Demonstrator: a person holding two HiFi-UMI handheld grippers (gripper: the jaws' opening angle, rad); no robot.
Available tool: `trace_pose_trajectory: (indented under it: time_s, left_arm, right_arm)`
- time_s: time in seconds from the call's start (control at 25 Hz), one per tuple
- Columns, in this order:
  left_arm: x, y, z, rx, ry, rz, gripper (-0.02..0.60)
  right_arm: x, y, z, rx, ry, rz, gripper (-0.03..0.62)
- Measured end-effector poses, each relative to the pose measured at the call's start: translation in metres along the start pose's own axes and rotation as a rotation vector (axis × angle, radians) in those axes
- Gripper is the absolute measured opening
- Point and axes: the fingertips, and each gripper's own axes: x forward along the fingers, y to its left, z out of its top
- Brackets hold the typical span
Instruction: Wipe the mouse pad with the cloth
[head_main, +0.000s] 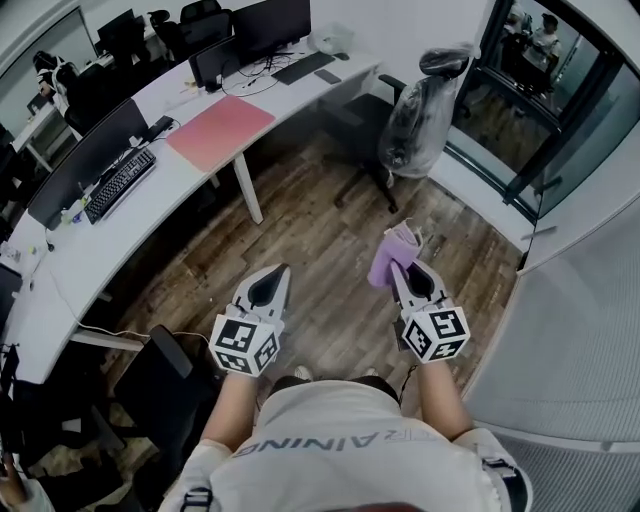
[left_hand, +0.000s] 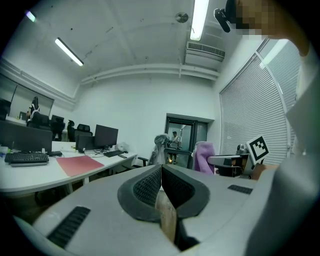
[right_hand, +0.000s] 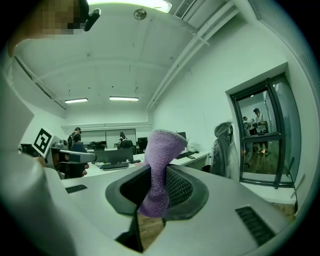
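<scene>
Your right gripper (head_main: 402, 272) pinches the fuzzy purple cloth (right_hand: 159, 167), bunched upright between ribbed pads. Your left gripper (left_hand: 161, 175): jaws pressed together. The flat pink rectangular mouse pad (head_main: 220, 130) lies on the white desk (head_main: 110, 235), well apart from both.

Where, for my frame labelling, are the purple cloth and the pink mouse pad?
purple cloth (head_main: 385, 265), head view, its bunched middle.
pink mouse pad (head_main: 220, 132), head view, centre of its top surface.

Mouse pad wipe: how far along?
Done: purple cloth is clamped in the right gripper. In hand: nothing more; left gripper is shut, empty, both held over the floor. Left: reaching the pink mouse pad on the desk and the whole wipe.
</scene>
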Motion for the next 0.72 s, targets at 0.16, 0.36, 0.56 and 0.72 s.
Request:
trace_pose_trajectory:
  time_s: [0.16, 0.36, 0.56, 0.72]
  left_arm:
    - [-0.014, 0.032, -0.005, -0.01, -0.002, 0.017, 0.032]
    - [-0.02, 0.058, -0.008, -0.039, -0.007, 0.033, 0.032]
    - [-0.005, 0.082, -0.011, -0.058, 0.007, 0.044, 0.032]
    - [0.022, 0.092, -0.008, -0.053, 0.009, 0.056, 0.032]
  right_arm:
    - [0.024, 0.029, -0.005, -0.01, 0.015, 0.015, 0.095]
    - [0.048, 0.044, -0.008, -0.024, 0.049, 0.028, 0.095]
    - [0.079, 0.044, -0.012, -0.019, 0.073, 0.05, 0.095]
    - [0.104, 0.026, -0.015, -0.015, 0.086, 0.067, 0.095]
